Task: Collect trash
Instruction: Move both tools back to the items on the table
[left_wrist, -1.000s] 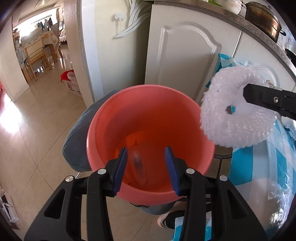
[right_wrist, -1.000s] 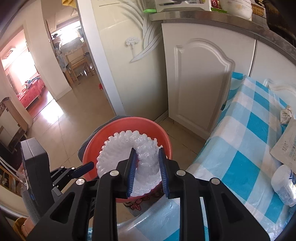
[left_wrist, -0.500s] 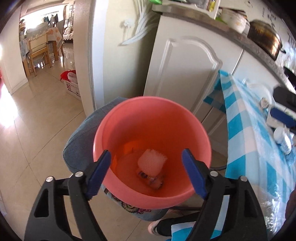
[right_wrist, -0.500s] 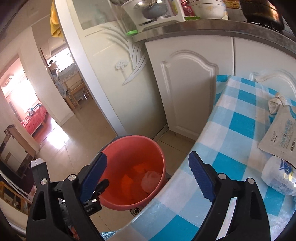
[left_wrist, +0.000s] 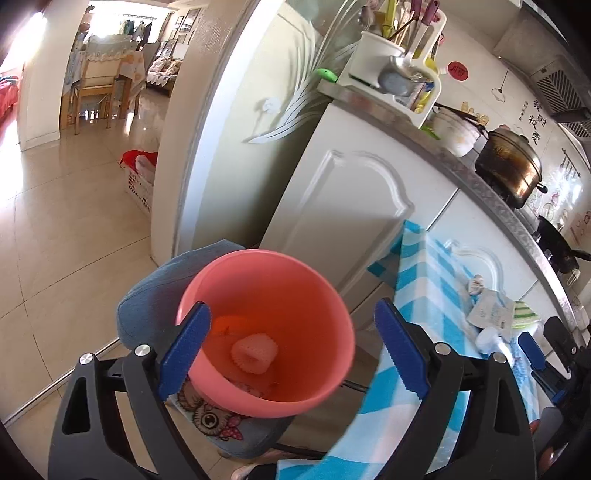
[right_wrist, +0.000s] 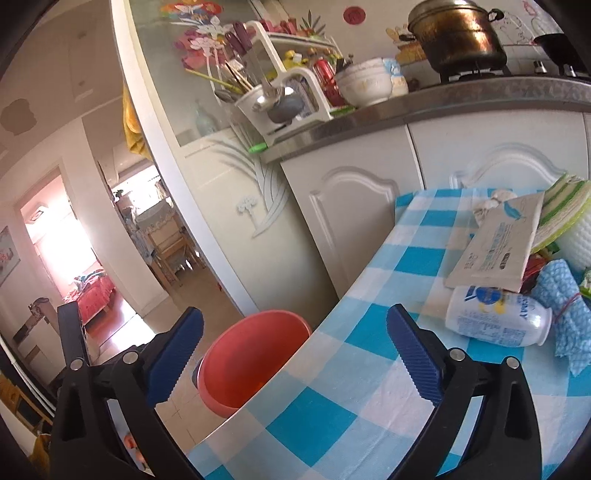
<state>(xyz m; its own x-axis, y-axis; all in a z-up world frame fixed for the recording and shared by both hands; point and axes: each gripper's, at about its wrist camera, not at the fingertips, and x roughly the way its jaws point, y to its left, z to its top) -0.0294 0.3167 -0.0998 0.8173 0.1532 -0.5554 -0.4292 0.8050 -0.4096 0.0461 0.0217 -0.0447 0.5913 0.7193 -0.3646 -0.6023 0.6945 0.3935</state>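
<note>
Trash was in two places. A white foam net piece (left_wrist: 254, 352) lay at the bottom of the pink bucket (left_wrist: 291, 400), low in the centre of the left wrist view, with some other small scraps under it that were too unclear to name. The bucket stood on a stool with a blue cushion (left_wrist: 147, 306), just beside the hanging edge of the blue checked cloth (left_wrist: 421, 280).

The left tool (left_wrist: 293, 354) was held above the bucket with its blue pads wide apart, and it gripped nothing. The right tool (right_wrist: 293, 360) was also spread wide and empty, held over the edge of the counter (right_wrist: 369, 310) in the lower part of the right wrist view.

On the counter, at the right side of that view, a white plastic bottle (right_wrist: 496, 321) lay on its side. A flat paper packet (right_wrist: 496, 245) rested partly over it. A blue cloth bundle (right_wrist: 561, 306) touched the bottle's right end. A crumpled tissue (right_wrist: 491, 203) lay behind the packet, near the white cabinet door (right_wrist: 354, 221).
</note>
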